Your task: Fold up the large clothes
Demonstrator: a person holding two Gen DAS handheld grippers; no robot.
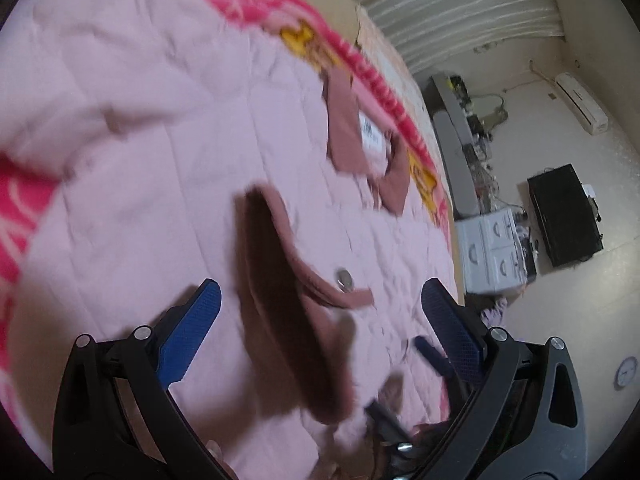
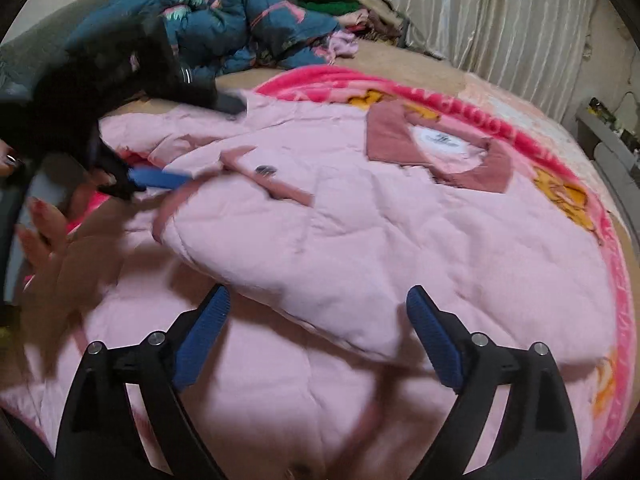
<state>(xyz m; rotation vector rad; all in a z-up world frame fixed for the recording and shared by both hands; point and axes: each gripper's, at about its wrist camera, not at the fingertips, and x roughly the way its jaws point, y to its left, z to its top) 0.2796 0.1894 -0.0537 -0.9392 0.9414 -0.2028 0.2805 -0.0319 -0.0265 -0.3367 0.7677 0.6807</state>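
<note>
My right claw (image 2: pixel 318 336) stood wide open above the pink jacket (image 2: pixel 360 240), which lay spread on the pink blanket (image 2: pixel 560 168); my left claw (image 1: pixel 320 320) gaped empty over it too.

**Jacket spread on blanket, on bed**

Spread across the blanket (image 2: pixel 560 152) on the bed (image 2: pixel 400 64): jacket (image 2: pixel 340 240), collar (image 2: pixel 440 148) at far right. Heaped quilt (image 2: pixel 240 16) at far left. Curtain (image 2: pixel 480 12) behind the bed.
</note>
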